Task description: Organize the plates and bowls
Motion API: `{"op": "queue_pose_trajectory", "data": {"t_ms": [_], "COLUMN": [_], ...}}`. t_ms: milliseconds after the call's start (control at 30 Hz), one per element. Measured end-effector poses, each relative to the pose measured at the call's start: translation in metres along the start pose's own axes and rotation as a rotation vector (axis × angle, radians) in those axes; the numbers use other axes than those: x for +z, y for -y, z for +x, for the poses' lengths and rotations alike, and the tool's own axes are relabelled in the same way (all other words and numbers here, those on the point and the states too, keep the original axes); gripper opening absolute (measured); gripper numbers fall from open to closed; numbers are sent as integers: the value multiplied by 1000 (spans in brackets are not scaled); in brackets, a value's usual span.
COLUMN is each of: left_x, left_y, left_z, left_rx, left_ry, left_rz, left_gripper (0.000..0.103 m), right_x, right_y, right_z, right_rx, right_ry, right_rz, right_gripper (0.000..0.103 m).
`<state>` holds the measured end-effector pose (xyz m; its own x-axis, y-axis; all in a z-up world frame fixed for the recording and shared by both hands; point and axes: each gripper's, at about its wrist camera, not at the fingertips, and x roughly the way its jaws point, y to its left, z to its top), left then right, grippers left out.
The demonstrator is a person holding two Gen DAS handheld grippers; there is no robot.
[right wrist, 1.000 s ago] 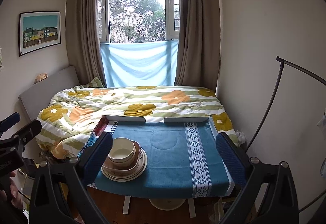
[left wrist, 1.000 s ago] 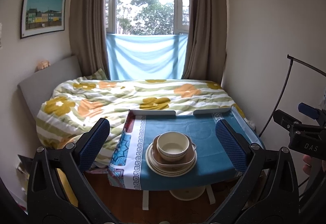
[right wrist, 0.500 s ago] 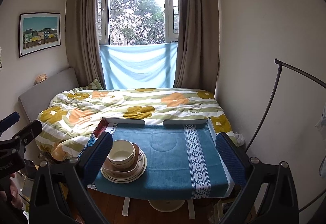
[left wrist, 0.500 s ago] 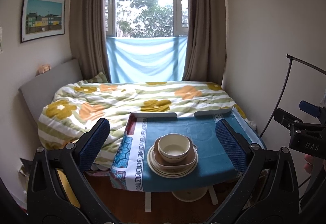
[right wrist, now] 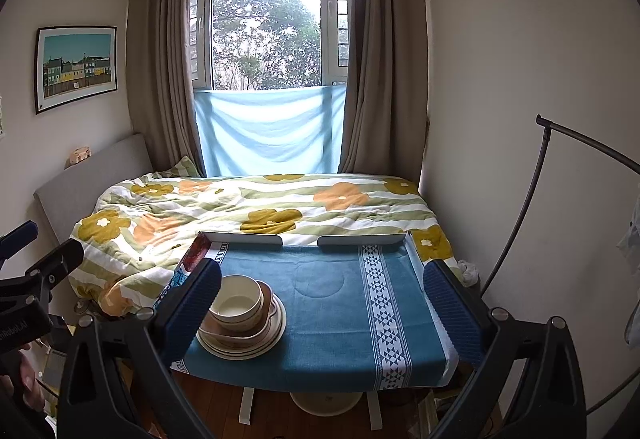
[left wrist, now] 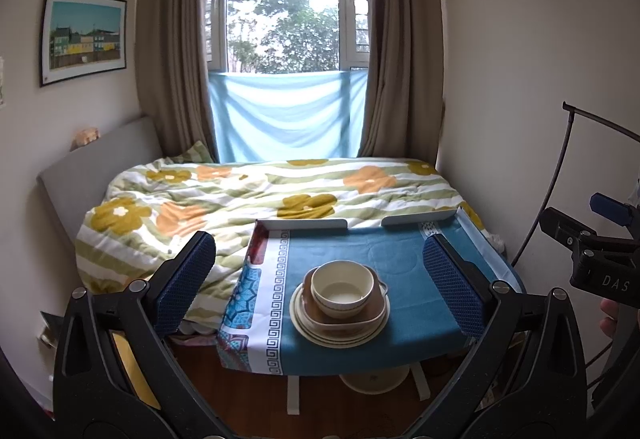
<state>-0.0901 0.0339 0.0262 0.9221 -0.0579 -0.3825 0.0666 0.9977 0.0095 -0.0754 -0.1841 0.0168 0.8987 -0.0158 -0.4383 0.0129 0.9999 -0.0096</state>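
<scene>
A cream bowl (left wrist: 342,288) (right wrist: 236,304) sits in a brown handled dish (left wrist: 376,313) (right wrist: 264,323) on top of stacked cream plates (left wrist: 316,333) (right wrist: 240,349). The stack rests on a small table under a blue cloth (left wrist: 400,251) (right wrist: 332,319), towards its near left part. My left gripper (left wrist: 320,287) is open, held well short of the table, with the stack framed between its blue pads. My right gripper (right wrist: 320,299) is open too and empty; its left finger (right wrist: 192,307) overlaps the stack's left side in the right wrist view.
A bed with a flowered quilt (left wrist: 240,199) lies behind and left of the table. White rails (right wrist: 240,238) edge the table's far side. A black lamp arm (right wrist: 532,191) curves at the right wall. A window and curtains (left wrist: 288,39) stand beyond. Wood floor shows under the table.
Both grippers have drifted slightly nearer and lower toward the table, so the stack sits lower and larger in both views. Neither gripper's opening has changed.
</scene>
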Motion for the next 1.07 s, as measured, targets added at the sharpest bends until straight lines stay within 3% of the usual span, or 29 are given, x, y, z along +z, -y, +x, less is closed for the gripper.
{"op": "queue_pose_trajectory", "data": {"t_ms": [1067], "left_x": [0], "left_y": [-13], "left_z": [-12], "left_rx": [23], "left_ry": [80], "left_rz": [39], "left_gripper": [103], "right_x": [1], "right_y": [4], "right_z": [-1], "right_rx": [-7], "right_ry": [2], "right_rz": [1], "right_gripper": [101]}}
